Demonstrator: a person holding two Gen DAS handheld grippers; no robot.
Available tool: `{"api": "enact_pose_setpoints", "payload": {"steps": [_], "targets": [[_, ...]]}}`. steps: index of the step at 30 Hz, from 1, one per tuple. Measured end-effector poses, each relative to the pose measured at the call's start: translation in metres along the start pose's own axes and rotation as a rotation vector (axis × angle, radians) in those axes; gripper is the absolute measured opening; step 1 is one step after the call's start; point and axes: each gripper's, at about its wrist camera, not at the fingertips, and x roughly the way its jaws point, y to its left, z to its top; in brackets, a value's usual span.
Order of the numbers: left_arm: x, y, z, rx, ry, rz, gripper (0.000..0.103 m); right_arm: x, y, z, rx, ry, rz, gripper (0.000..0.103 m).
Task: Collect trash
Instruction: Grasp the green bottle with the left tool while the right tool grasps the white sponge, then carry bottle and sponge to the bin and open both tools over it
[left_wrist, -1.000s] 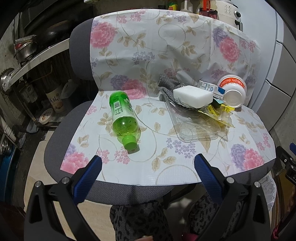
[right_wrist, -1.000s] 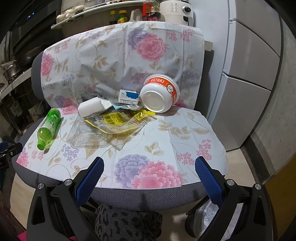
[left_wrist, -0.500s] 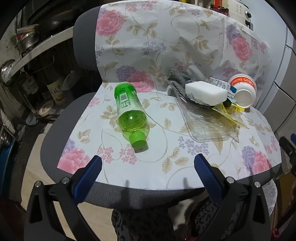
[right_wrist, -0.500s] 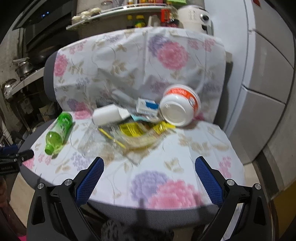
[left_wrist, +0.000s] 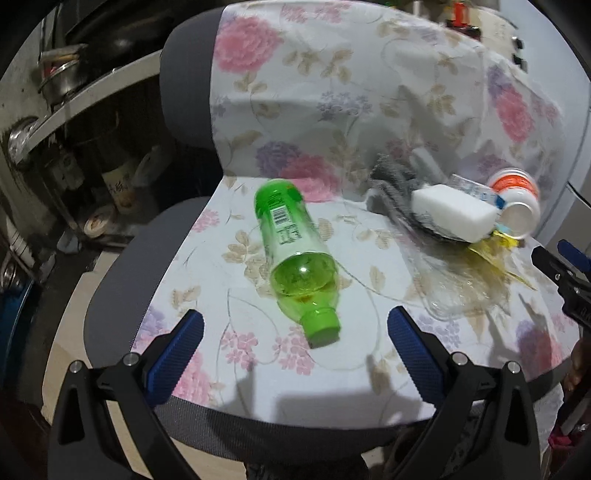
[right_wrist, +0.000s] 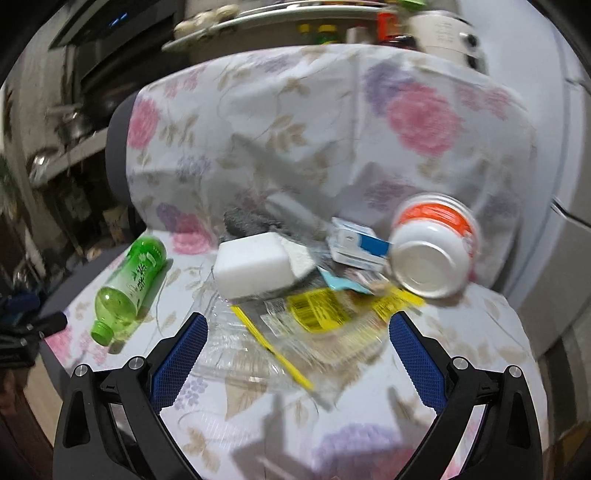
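left gripper (left_wrist: 295, 328) held low and level, its two blue-padded fingers (left_wrist: 177, 350) spread wide apart and empty; right gripper (right_wrist: 298, 332) likewise gaping, blue fingers (right_wrist: 413, 350) far apart, gripping nothing.

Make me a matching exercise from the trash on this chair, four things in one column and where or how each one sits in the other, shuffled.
1. green bottle
2. white block
3. noodle cup
4. yellow wrapper

A. on its side, mouth facing the camera
B. flat under clear plastic
C. alone, left of the pile
D. resting on grey cloth

Pairs: 1-C, 2-D, 3-A, 4-B
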Motion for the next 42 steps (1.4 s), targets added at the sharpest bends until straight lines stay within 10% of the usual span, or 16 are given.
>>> {"api": "enact_pose_setpoints", "payload": {"steps": [17, 18, 21, 31, 42], "targets": [[0.054, 0.003, 0.029, -0.06, 0.024, -0.039, 0.093, 0.098, 0.024, 0.033, -0.126, 0.153, 0.087, 0.089], [0.054, 0.005, 0.03, -0.064, 0.026, -0.048, 0.093, 0.097, 0.024, 0.032, -0.125, 0.155, 0.099, 0.07], [0.048, 0.011, 0.031, -0.077, 0.013, -0.066, 0.091, 0.083, 0.023, 0.03, -0.116, 0.134, 0.099, 0.066], [0.035, 0.028, 0.047, -0.161, -0.023, -0.079, 0.079, -0.027, -0.006, 0.014, -0.003, -0.115, 0.034, 0.064], [0.119, 0.008, 0.069, -0.148, 0.112, -0.012, 0.076, -0.043, -0.011, -0.012, -0.017, -0.113, -0.041, 0.066]]}}
